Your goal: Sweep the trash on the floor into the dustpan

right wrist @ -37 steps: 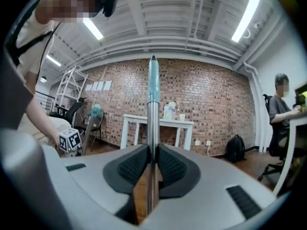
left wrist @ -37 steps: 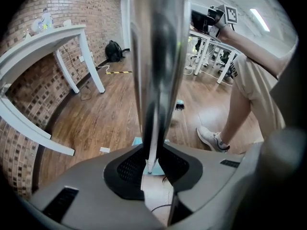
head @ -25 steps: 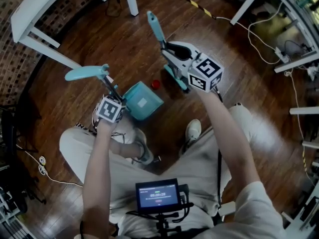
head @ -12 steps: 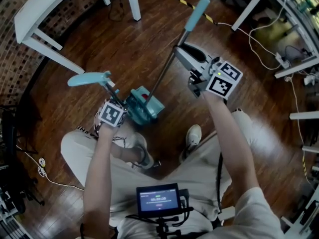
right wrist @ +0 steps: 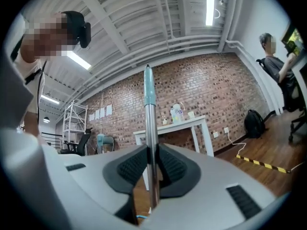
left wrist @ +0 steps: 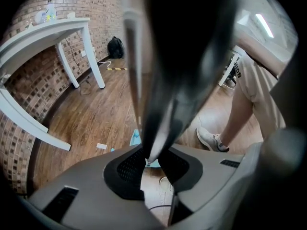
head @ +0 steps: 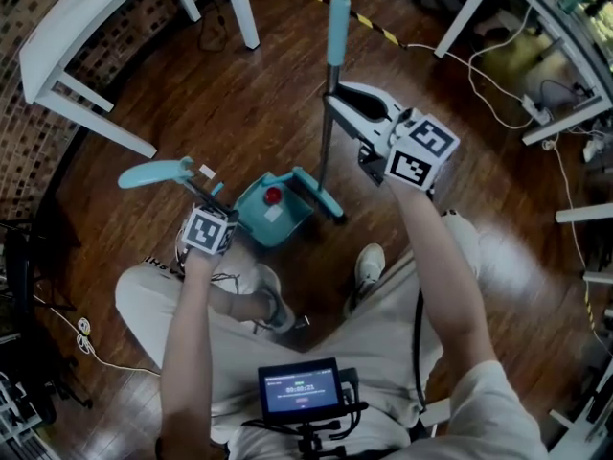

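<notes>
One camera worn, two carried.
My head view looks steeply down on the floor point(head: 259, 94); my left view shares that floor, nearer and tilted down; my right view faces the brick wall point(right wrist: 206, 95), level.

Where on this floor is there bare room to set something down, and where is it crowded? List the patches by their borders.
Bare wood lies between the white table and the broom, up to the striped tape. A second patch lies right of the right gripper, before the cables. Crowded: around the dustpan and shoes, where the broom stands.
</notes>
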A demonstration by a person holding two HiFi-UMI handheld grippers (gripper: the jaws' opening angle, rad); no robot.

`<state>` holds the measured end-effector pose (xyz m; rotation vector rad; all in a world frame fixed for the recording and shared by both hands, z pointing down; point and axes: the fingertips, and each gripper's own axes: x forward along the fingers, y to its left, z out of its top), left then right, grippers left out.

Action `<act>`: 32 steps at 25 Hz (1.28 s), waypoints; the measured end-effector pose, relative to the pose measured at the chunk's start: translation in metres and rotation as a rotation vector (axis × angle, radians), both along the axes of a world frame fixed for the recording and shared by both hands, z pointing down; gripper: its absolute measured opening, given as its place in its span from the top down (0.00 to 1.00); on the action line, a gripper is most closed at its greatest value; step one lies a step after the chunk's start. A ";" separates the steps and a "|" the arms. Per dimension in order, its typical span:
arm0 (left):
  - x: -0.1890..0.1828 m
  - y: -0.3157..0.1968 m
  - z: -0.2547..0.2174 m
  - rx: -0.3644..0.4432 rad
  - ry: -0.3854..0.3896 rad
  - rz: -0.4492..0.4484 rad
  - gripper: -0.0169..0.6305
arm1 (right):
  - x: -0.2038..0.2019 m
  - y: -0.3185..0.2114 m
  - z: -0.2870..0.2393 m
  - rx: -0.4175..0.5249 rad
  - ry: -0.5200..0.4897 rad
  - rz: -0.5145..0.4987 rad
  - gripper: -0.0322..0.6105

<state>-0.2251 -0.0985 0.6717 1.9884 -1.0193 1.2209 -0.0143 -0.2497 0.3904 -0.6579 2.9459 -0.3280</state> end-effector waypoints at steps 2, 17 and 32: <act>-0.001 -0.002 0.001 0.004 -0.008 -0.006 0.85 | -0.008 0.003 0.004 -0.045 -0.003 -0.034 0.82; -0.005 -0.008 0.010 0.019 0.017 -0.029 0.85 | 0.058 -0.032 -0.029 0.084 -0.069 0.193 0.82; -0.001 -0.008 0.006 0.024 0.016 -0.054 0.85 | -0.068 0.008 0.034 0.036 0.133 -0.098 0.81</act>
